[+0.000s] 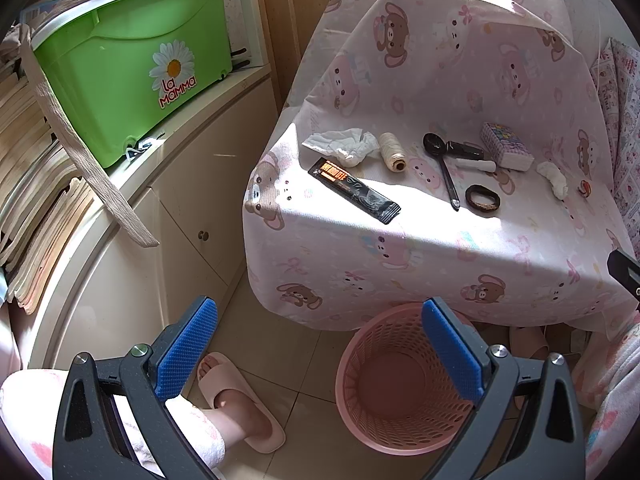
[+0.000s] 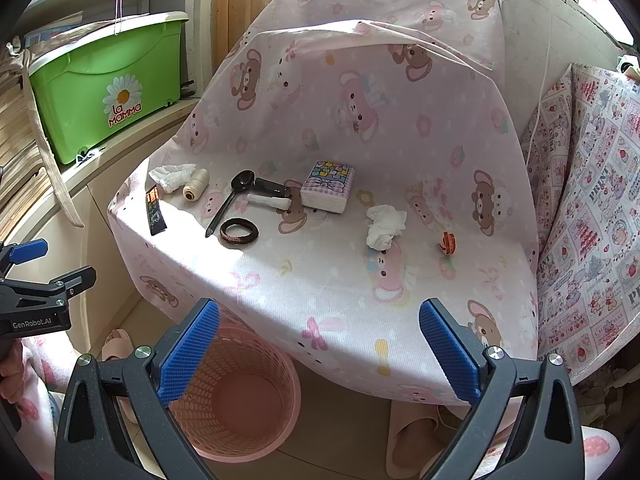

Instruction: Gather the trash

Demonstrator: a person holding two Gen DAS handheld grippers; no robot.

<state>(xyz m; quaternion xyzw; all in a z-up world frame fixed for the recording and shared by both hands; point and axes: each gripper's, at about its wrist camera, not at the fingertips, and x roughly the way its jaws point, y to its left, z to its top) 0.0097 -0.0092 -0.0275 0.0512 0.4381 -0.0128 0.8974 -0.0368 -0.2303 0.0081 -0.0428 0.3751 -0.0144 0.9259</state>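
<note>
Two wide-open tools above pink basket, beside cartoon-print cloth-covered table.

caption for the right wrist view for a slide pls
Open right gripper above a pink bin, facing a table with tissues, a wrapper and a spoon.

Sun falls in a hard band across a low table draped in pink bear-print cloth. Pale tiled floor below. Left: cream cabinet with a round knob; a green plastic tub sits on its top, stacked books beside it. Right: patchwork-print cushion leaning against the wall side.
</note>
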